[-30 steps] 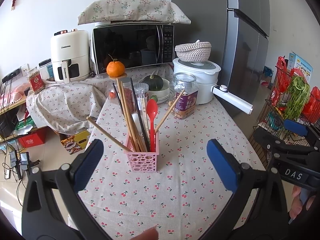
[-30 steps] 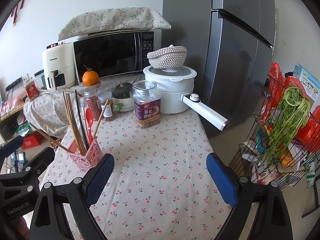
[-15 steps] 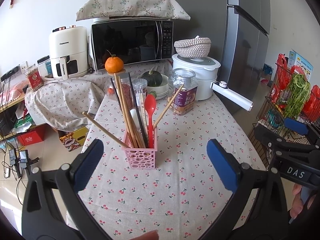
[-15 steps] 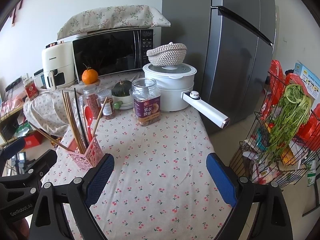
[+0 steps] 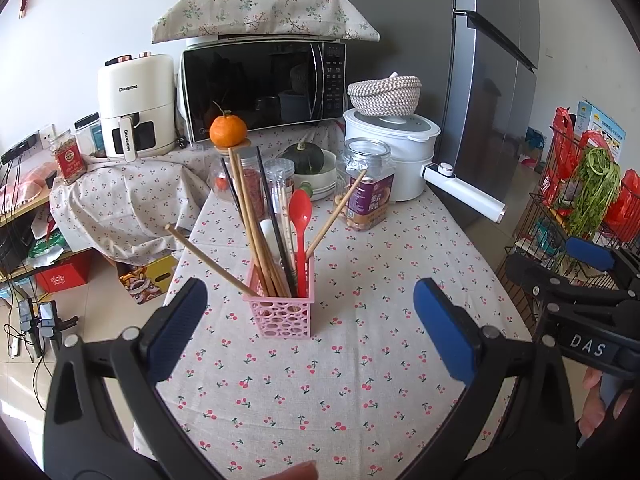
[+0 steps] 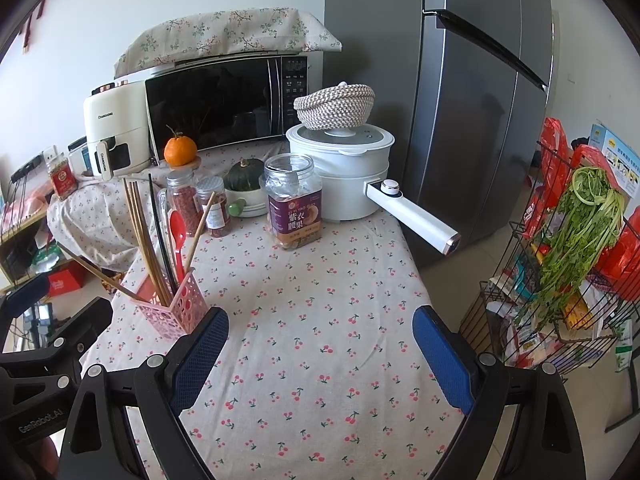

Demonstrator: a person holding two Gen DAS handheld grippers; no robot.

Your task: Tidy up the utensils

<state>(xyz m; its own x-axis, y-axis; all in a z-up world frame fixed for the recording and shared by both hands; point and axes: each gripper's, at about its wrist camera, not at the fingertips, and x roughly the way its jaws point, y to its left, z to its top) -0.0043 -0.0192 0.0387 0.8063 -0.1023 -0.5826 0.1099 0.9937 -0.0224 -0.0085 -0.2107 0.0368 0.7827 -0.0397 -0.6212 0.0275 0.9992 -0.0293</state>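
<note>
- Both grippers, left gripper (image 5: pixel 308 320) and right gripper (image 6: pixel 320 344), hang released and empty near the pink perforated plastic utensil holder (image 5: pixel 282 312).
- Wooden chopsticks (image 5: pixel 248 216) and a red plastic spoon (image 5: pixel 300 216) stand upright inside it, probably already sorted.

Hidden and cut-off parts, both wrist views

Lower ends of the wooden chopsticks (image 5: pixel 256 224) sit hidden inside the pink perforated plastic holder (image 5: pixel 282 314); white utensil (image 5: pixel 269 231) mostly blocked behind them, type unclear; grey fridge (image 6: pixel 472 92) top cropped by frame.
</note>
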